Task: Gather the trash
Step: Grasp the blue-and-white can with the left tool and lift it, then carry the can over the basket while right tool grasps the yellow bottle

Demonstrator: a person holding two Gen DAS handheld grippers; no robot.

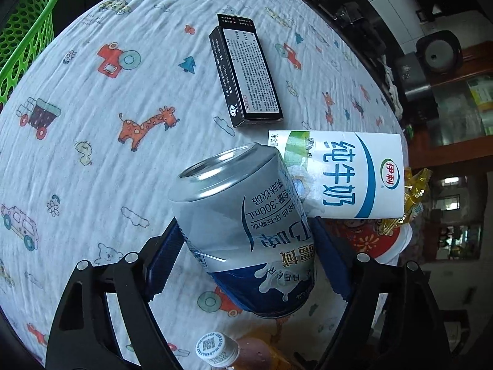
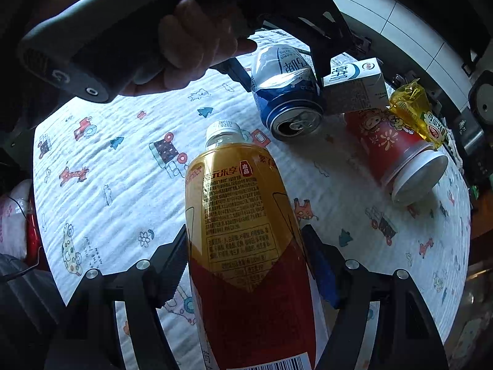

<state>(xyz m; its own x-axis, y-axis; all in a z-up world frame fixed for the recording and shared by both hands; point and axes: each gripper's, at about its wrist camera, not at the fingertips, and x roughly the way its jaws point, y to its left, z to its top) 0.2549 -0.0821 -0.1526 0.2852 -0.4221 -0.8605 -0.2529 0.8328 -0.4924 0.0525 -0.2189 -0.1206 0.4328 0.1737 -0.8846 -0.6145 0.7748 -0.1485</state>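
Note:
My left gripper [image 1: 246, 246] is shut on a silver and blue beer can [image 1: 246, 225], held tilted above the table; the can also shows in the right wrist view [image 2: 286, 92]. My right gripper [image 2: 246, 259] is shut on a yellow and red drink bottle [image 2: 243, 231] with a white cap; its cap shows in the left wrist view [image 1: 217, 350]. A white and blue milk carton [image 1: 348, 175] lies just behind the can. A black box [image 1: 246, 74] lies further back. A red paper cup [image 2: 397, 151] lies on its side with a yellow wrapper [image 2: 416, 111] against it.
The table is covered by a white cloth with cartoon prints [image 1: 92, 160]. A green plastic basket [image 1: 24, 37] stands at its far left edge. Dark furniture and shelves [image 1: 456, 98] stand beyond the right edge. The person's hand [image 2: 197, 46] holds the left gripper's handle.

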